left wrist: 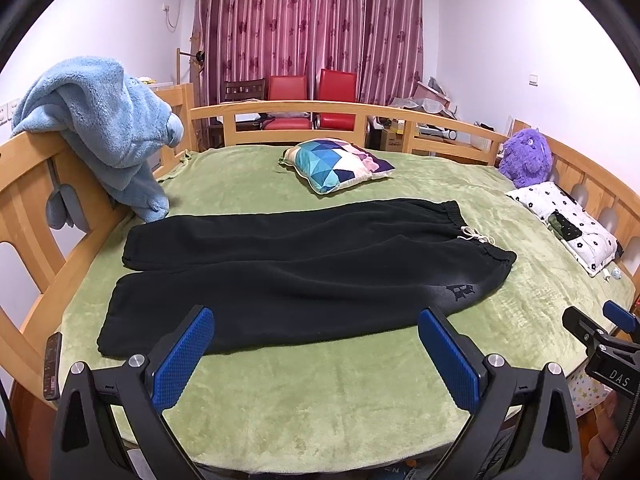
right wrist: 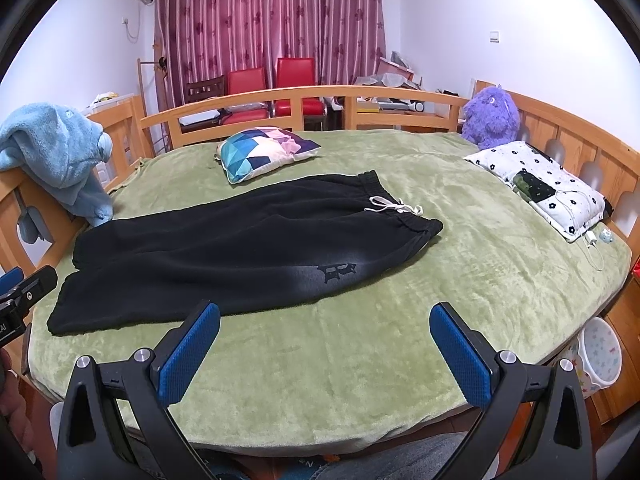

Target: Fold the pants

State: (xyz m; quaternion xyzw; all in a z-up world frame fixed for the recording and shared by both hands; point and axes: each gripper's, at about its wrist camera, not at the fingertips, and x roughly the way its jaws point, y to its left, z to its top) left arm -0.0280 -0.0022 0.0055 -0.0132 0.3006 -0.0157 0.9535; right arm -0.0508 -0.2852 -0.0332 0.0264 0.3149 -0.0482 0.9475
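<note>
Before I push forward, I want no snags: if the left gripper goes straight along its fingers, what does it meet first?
Most likely the black pants. The left gripper is open over the green blanket, its fingers framing the near leg. Its height above the bed is hard to judge, so it could brush the blanket first.

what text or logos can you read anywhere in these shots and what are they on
"DAS": white letters on the black body of the right tool, seen from the left wrist view.
"LAI": partial white letters on the black body of the left tool, cut off by the frame edge.
Dark printed emblem on the black fleece pants near the waistband: a logo shape, no readable letters.
Small print on the cardboard box behind the wooden bed rail: too blurred to read.
</note>
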